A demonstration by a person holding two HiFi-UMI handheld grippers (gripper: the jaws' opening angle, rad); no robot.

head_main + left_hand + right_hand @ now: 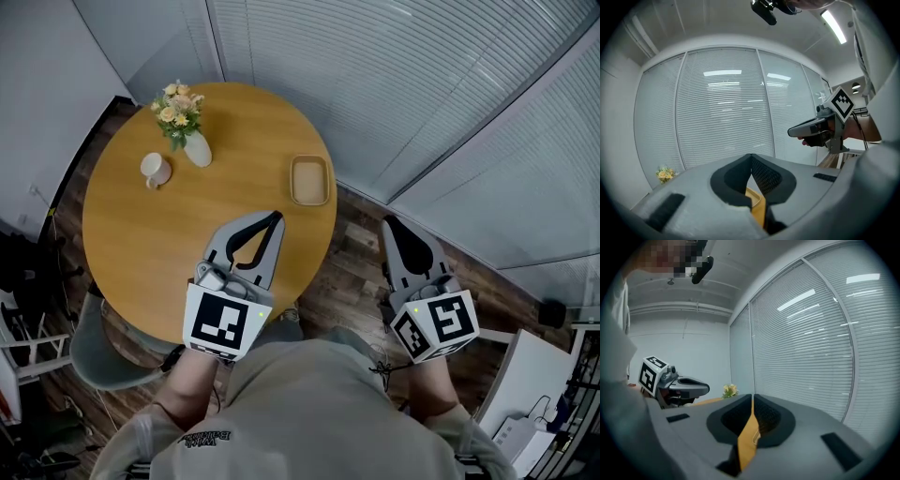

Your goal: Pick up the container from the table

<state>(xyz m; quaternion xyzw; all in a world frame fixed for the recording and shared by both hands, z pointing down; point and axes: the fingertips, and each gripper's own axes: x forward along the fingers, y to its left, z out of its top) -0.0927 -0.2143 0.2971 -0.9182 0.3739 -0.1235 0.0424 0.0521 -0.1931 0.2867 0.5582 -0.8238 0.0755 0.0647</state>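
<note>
Pointing forward, clenched and empty: the left claw (274,217) over the table's (131,234) near edge, short of the container (309,180); the right claw (390,223) off the table's side.

Bright, even indoor lighting, white in tone. Source: long ceiling strip lamp (833,26), mirrored as pale bars on white slatted blinds (723,73). Soft, faint shadows only on round honey-brown wooden worktop (159,234); mild sheen, no harsh glare. Head view sharp, bent at the edges. Gripper views: strong fisheye curve, black vignetted corners, soft focus on near grey left claw (751,158) and right claw (752,398).
</note>
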